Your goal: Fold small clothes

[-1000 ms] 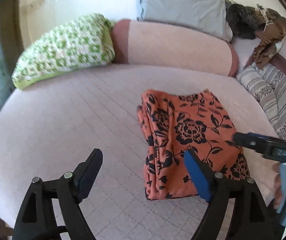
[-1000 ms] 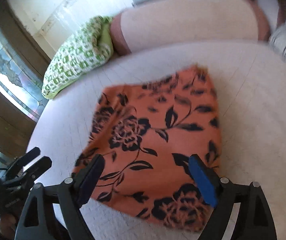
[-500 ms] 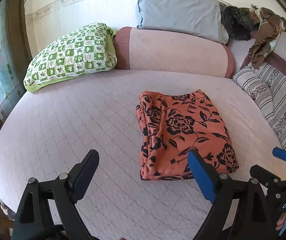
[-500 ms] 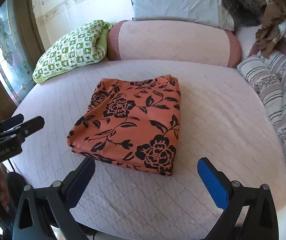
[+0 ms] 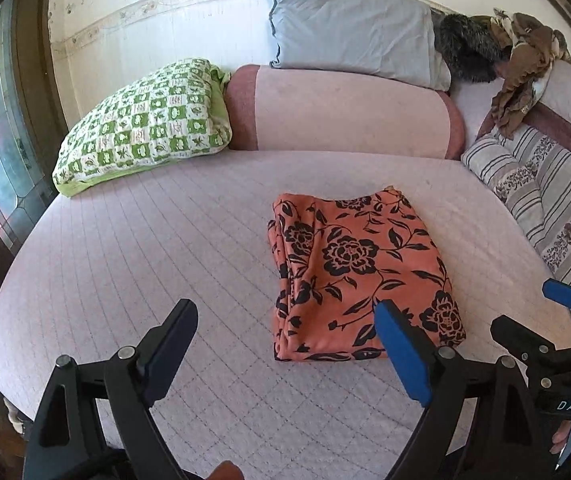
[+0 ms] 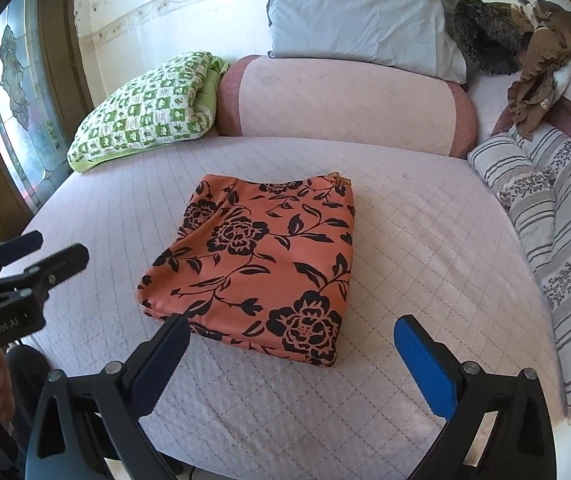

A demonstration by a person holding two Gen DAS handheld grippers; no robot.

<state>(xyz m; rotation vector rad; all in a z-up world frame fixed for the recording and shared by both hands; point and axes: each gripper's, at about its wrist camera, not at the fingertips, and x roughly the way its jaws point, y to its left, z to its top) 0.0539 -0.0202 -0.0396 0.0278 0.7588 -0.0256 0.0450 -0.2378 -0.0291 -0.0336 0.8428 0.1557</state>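
Ahead of both grippers: folded orange floral cloth (image 5: 359, 272) lying flat on the pale quilted bed (image 5: 133, 248), nothing touching it
left gripper (image 5: 289, 344): jaws spread wide, holding nothing; cloth sits just past its right finger, and that blue pad covers a bit of the near edge
right gripper (image 6: 293, 354): jaws wide apart too, empty; cloth is straight ahead and a little left, near edge just past the left fingertip
only in left view: stacked layers along the cloth's left edge, plus the right gripper poking in at the far right
only in right view: cloth's right edge showing as 1 clean fold, left gripper sticking in at the left
behind the cloth: green checked pillow (image 6: 145, 110), pink bolster (image 6: 345, 100), grey pillow (image 6: 357, 12)
hard to tell: brown heap (image 5: 521, 68) in the far right corner, can't make out what it is
cut off: striped bedding (image 6: 565, 220) runs out of frame on the right
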